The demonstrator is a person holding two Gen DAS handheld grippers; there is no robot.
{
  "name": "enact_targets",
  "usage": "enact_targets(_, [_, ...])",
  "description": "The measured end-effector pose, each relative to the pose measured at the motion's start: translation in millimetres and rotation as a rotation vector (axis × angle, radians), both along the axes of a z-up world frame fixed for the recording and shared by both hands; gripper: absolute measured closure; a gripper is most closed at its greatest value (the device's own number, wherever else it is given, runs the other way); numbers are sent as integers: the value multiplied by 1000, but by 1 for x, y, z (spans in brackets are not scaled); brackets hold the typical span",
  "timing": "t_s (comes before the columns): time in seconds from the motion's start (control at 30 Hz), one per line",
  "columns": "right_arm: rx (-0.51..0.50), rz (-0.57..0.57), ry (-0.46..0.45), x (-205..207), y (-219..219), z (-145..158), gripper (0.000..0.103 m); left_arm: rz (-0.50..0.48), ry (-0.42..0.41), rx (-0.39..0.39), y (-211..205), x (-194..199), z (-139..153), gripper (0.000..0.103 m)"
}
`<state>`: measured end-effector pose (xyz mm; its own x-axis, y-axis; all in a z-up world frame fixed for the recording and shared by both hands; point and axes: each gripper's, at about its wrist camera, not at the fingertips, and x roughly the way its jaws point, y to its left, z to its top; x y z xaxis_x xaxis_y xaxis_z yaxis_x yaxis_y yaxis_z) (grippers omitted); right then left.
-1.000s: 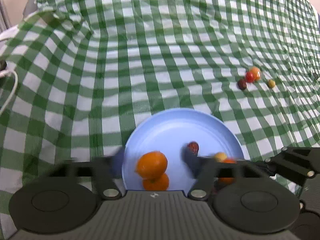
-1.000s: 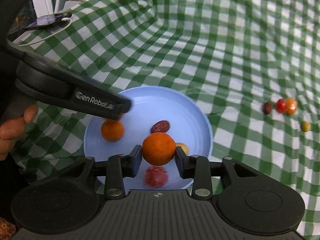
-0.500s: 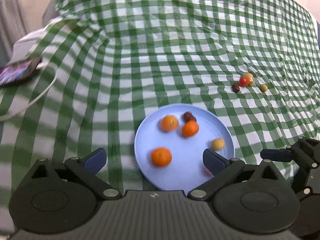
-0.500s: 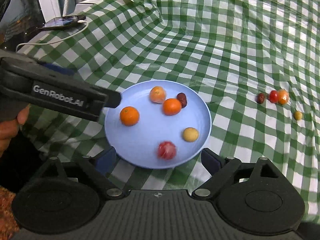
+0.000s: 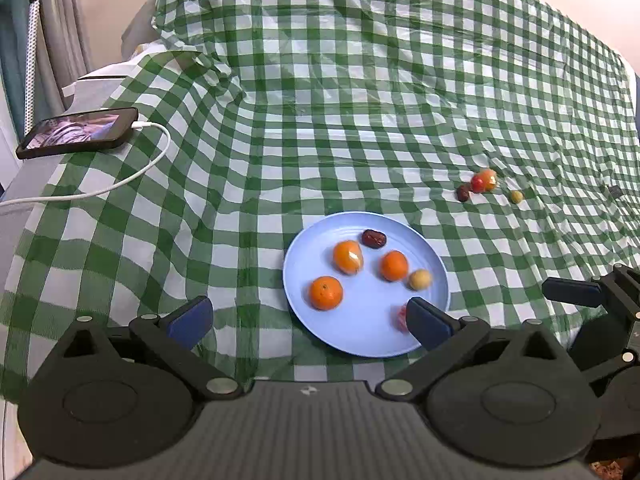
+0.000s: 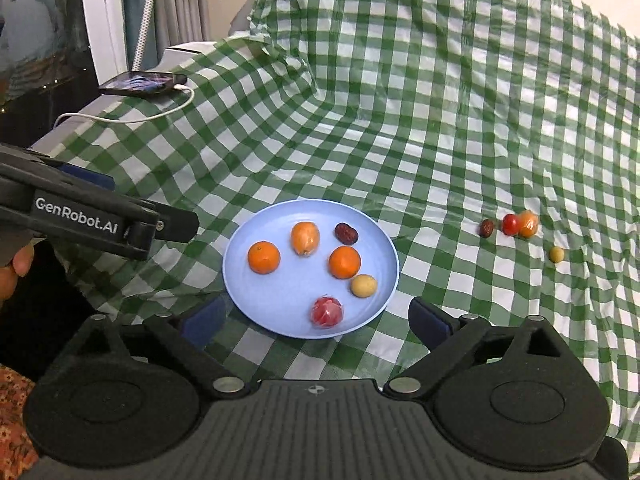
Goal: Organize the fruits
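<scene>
Wrinkled green-checked tablecloth (image 6: 400, 120), blue plate (image 6: 256, 304), charging phone (image 6: 144, 83) at edge

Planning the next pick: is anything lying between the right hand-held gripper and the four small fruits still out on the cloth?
Nothing visible. The right hand-held gripper hangs empty, its jaws opening, and only bare checked cloth separates it from the loose fruits.

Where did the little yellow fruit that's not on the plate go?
In the right wrist view, the yellow fruit lies alone on the checked cloth, far right of the plate, just below-right of three small fruits.
</scene>
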<state>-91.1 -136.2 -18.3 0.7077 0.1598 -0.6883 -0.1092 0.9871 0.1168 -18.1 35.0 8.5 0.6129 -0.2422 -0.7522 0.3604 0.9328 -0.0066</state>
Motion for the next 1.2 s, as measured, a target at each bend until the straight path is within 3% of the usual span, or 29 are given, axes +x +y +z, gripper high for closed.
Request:
enact_targets(0.57, [-21,-1,-66,-25,8,15,1,-15,-49,-15,-3,-30,14,1])
enact_targets(1.2, [-22,-12,-70,-27,9,17,1,-15,-55,-21,-1,-34,17,0])
